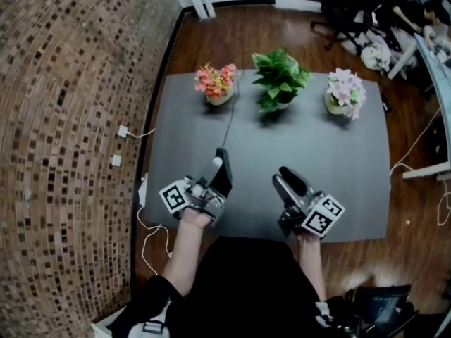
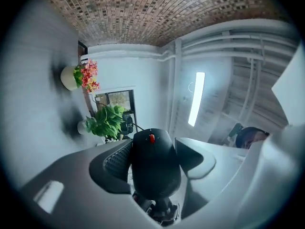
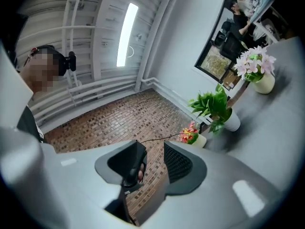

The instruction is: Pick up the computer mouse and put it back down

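The black computer mouse (image 2: 155,168), with a red scroll wheel, sits between the left gripper's jaws. Both pads press its sides. In the head view the left gripper (image 1: 220,169) holds the mouse (image 1: 222,178) above the near part of the grey table (image 1: 345,182). The mouse's thin cable (image 1: 230,115) runs away toward the flower pots. The right gripper (image 1: 287,180) hovers to the right of it over the table's near edge. Its jaws stand apart with nothing between them, as the right gripper view also shows for this gripper (image 3: 152,159).
Three pots stand along the table's far edge: orange-pink flowers (image 1: 215,83), a green plant (image 1: 280,79), and pale pink flowers (image 1: 345,92). A brick wall (image 1: 63,153) with wall plugs (image 1: 122,131) rises at the left. An office chair (image 1: 345,9) and a seated person are at the far right.
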Tool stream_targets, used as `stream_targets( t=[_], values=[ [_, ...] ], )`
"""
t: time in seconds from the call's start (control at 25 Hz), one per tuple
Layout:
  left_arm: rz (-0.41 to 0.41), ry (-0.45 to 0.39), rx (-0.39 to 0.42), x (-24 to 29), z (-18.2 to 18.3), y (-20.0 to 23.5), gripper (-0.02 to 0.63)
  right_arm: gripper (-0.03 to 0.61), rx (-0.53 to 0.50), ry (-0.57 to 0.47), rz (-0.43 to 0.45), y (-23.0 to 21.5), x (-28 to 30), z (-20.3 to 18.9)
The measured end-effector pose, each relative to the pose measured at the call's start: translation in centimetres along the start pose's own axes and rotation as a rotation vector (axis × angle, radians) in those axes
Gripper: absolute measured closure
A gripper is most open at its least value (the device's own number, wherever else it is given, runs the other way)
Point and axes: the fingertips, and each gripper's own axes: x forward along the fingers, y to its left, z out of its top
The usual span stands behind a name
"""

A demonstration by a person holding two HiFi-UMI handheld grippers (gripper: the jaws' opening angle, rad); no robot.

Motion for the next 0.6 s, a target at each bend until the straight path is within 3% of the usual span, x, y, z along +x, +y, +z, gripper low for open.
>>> stream_targets(
  t=[0.32,0.6],
  values=[
    [0.007,-0.07,0.045,-4.8,-3.2,-4.0,0.33,0.408,0.067,0.009,0.152,1.5,-1.0,-1.7],
    [0.026,-0.093,0.108,-8.7,-4.4,-6.9,0.33,0.408,0.116,-0.026,0.178,1.7,-2.1,-2.9]
  ],
)
